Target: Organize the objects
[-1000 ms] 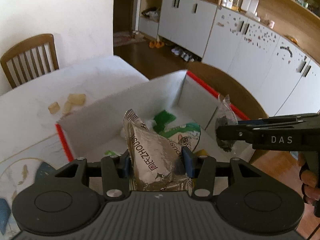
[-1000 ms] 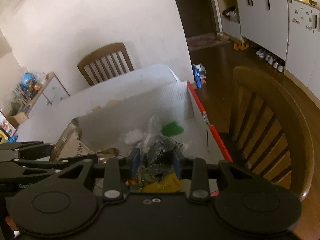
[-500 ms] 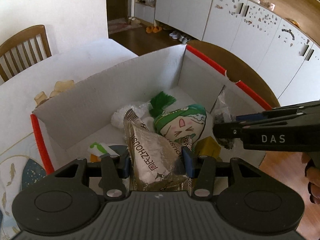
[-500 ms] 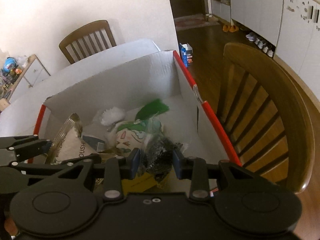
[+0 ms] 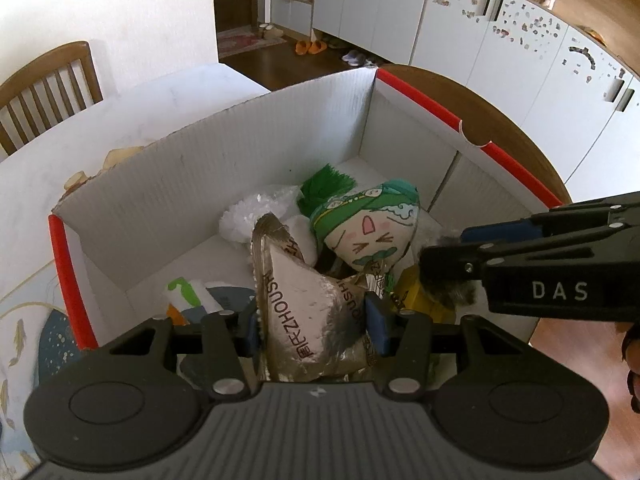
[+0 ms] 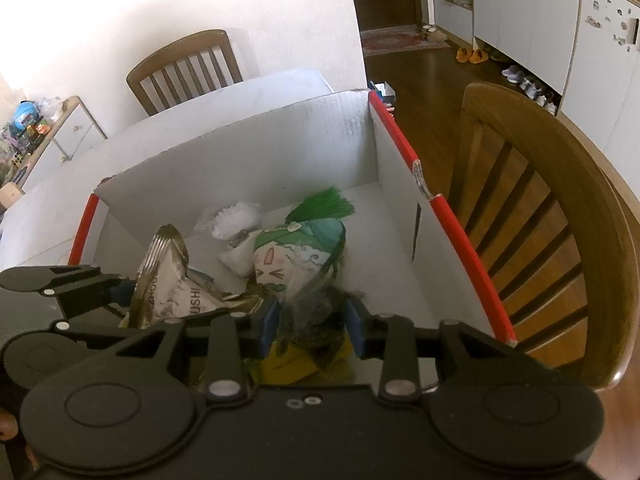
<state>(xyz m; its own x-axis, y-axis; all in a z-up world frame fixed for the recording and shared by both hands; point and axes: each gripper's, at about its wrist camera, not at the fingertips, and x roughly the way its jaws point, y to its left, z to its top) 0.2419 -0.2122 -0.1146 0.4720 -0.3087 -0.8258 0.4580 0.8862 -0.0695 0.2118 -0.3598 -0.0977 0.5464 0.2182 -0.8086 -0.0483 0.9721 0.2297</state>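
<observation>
Both grippers are hanging over the white box (image 5: 248, 148) with red edges as we are looking down. Our left gripper (image 5: 314, 326) is pinching a silver snack bag (image 5: 304, 312), jaws having just eased slightly wider with the bag between them. Our right gripper (image 6: 312, 320) is gripping a clear packet of dark bits (image 6: 316, 308), likewise just loosening. Below in the box, a green cartoon-face pouch (image 6: 300, 252) is lying beside a white puffy bag (image 6: 236, 220).
</observation>
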